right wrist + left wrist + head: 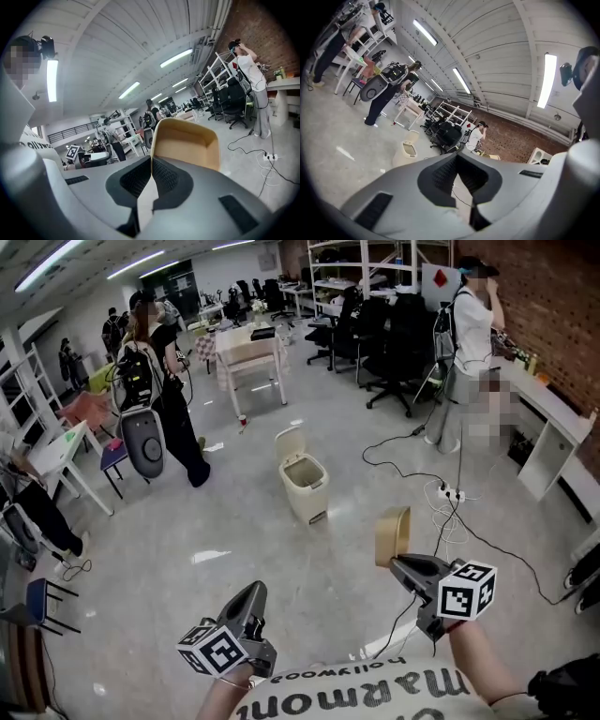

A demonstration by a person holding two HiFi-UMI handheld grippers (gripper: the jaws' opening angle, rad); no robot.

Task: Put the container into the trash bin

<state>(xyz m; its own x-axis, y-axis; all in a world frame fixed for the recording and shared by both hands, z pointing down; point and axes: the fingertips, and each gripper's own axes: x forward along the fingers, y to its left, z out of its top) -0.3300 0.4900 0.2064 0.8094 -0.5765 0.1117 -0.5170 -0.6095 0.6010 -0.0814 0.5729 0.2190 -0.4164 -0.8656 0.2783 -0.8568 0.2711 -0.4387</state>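
Here right tool (396, 563) pinches container (393, 532) rim; trash bin (314, 498) apart, lid up.

container (393, 534) in right gripper (395, 562) | trash bin (305, 486) ahead-left, on floor (234, 531)

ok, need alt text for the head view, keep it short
Seen from steeply above a gray floor, the right gripper holds a tan container by its edge, jaws shut on it, short of a beige trash bin with its lid open. The left gripper sits lower left, jaws shut and empty; people and office chairs stand beyond.
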